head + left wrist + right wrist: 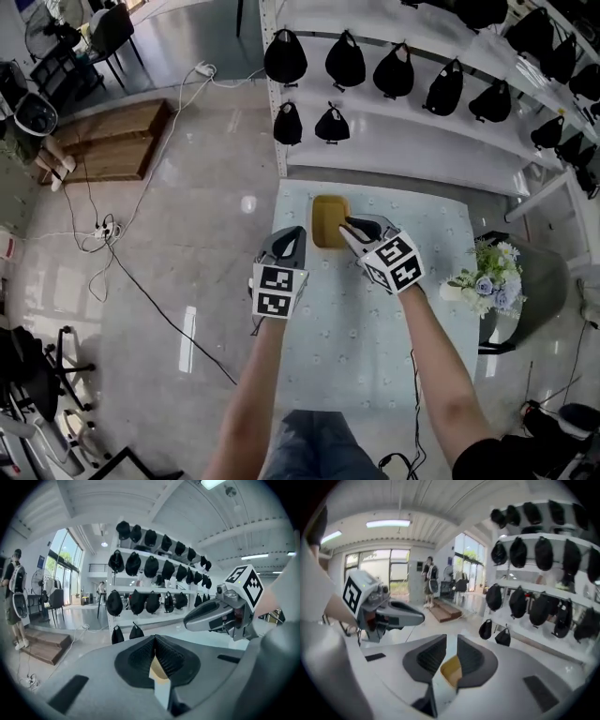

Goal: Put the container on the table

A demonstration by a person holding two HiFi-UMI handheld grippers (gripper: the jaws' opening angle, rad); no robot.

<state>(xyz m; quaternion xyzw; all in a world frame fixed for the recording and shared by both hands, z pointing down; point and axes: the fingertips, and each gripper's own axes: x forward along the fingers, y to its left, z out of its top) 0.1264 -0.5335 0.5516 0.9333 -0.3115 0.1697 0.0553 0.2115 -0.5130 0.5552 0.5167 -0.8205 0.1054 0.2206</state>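
A shallow yellow rectangular plastic container (329,221) sits on the pale patterned table (375,323), its inside showing only plain yellow. It lies just ahead of both claws, between their tips. The right gripper (349,225) is released, its jaws parted with the container's right edge at their tips. The left gripper (294,232) is clenched on nothing, just beside the container's left edge. Each claw's cube bears black-and-white square markers.
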